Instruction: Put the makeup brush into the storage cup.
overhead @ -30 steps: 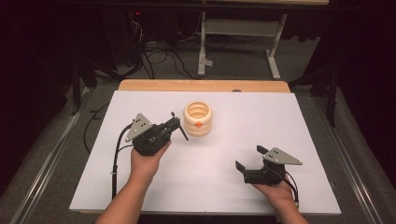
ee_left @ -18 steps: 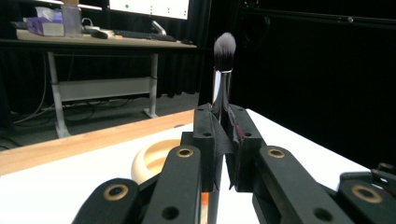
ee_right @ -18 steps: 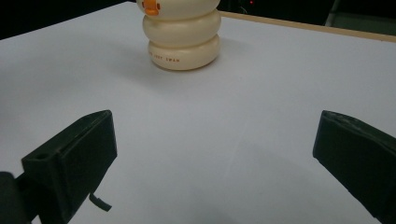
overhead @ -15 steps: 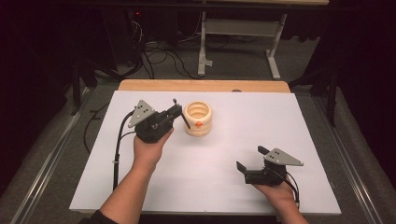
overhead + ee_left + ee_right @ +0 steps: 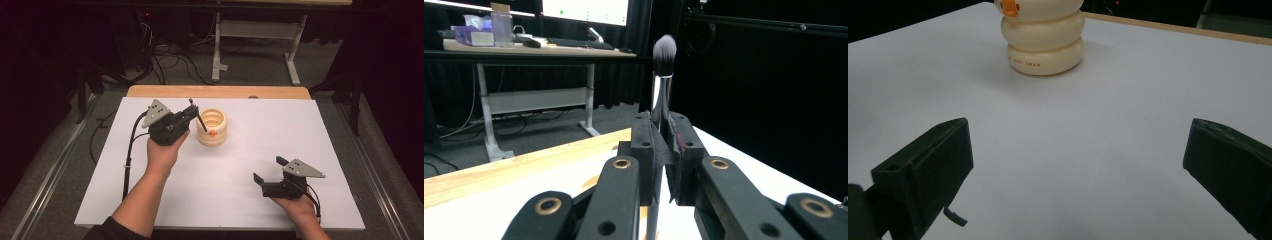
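A makeup brush (image 5: pixel 664 48), with a silver handle and a dark, pale-tipped tuft, stands upright between the jaws of my left gripper (image 5: pixel 663 135), which is shut on its handle. In the high view that gripper (image 5: pixel 192 112) hovers just left of a cream holder (image 5: pixel 212 127) made of stacked rings with an orange mark, and the brush (image 5: pixel 198 117) leans over the holder's left rim. My right gripper (image 5: pixel 270 172) rests near the table's front right, open with nothing between its jaws (image 5: pixel 1078 170). Ahead of it stands the holder (image 5: pixel 1044 37).
A white sheet (image 5: pixel 250 150) covers the table, with a wooden strip (image 5: pixel 215 91) bare along the far edge. Beyond it a desk frame (image 5: pixel 250 30) stands among floor cables (image 5: pixel 170 55). A cable (image 5: pixel 131 150) trails from the left gripper.
My left hand has carried the brush up and away from me, to the holder's left rim. The right gripper has stayed put.
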### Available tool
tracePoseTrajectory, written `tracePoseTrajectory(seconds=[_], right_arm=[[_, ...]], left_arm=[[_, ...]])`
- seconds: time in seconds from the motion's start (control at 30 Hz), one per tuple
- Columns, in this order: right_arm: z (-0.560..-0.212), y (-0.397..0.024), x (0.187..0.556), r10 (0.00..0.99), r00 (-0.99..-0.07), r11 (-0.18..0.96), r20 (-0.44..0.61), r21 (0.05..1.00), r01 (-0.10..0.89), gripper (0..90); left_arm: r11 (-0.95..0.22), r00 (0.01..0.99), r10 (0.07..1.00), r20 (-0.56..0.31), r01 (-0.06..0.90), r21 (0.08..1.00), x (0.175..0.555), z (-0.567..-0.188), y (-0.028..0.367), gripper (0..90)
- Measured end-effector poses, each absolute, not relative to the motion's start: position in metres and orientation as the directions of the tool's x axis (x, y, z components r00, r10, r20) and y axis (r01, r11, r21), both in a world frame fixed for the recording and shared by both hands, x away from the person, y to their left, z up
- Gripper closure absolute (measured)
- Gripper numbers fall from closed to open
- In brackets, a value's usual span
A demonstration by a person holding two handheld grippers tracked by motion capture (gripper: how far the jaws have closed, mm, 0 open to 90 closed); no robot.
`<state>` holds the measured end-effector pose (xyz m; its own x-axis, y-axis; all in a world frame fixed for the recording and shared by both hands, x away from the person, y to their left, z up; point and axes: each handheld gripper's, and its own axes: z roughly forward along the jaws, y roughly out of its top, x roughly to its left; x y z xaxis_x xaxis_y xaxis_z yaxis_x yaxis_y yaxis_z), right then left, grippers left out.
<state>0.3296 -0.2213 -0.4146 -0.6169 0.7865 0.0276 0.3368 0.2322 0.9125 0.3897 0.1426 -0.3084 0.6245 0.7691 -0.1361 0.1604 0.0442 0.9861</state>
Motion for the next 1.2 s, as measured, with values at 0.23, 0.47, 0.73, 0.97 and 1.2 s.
tracePoseTrajectory(seconds=[0.23,0.47,0.73,0.97,1.2], right_arm=[[-0.414,-0.221,0.329,0.783,-0.621,0.232,0.027,0.914,0.332,1.3],[-0.414,-0.222,0.329,0.782,-0.623,0.235,0.023,0.915,0.329,1.3],[-0.414,-0.222,0.329,0.784,-0.621,0.232,0.026,0.915,0.33,1.3],[-0.413,-0.222,0.328,0.785,-0.619,0.229,0.027,0.915,0.331,1.3],[-0.414,-0.222,0.328,0.783,-0.622,0.232,0.026,0.915,0.331,1.3]], left_arm=[[0.046,0.619,0.774,-0.133,0.155,0.987,0.397,-0.306,0.138,83.1],[0.046,0.61,0.781,-0.133,0.155,0.987,0.406,-0.307,0.135,83.1],[0.037,0.599,0.791,-0.125,0.157,0.987,0.414,-0.306,0.131,83.1],[0.03,0.591,0.797,-0.125,0.167,0.985,0.419,-0.309,0.128,83.1],[0.02,0.581,0.805,-0.121,0.177,0.984,0.423,-0.315,0.124,83.1]])
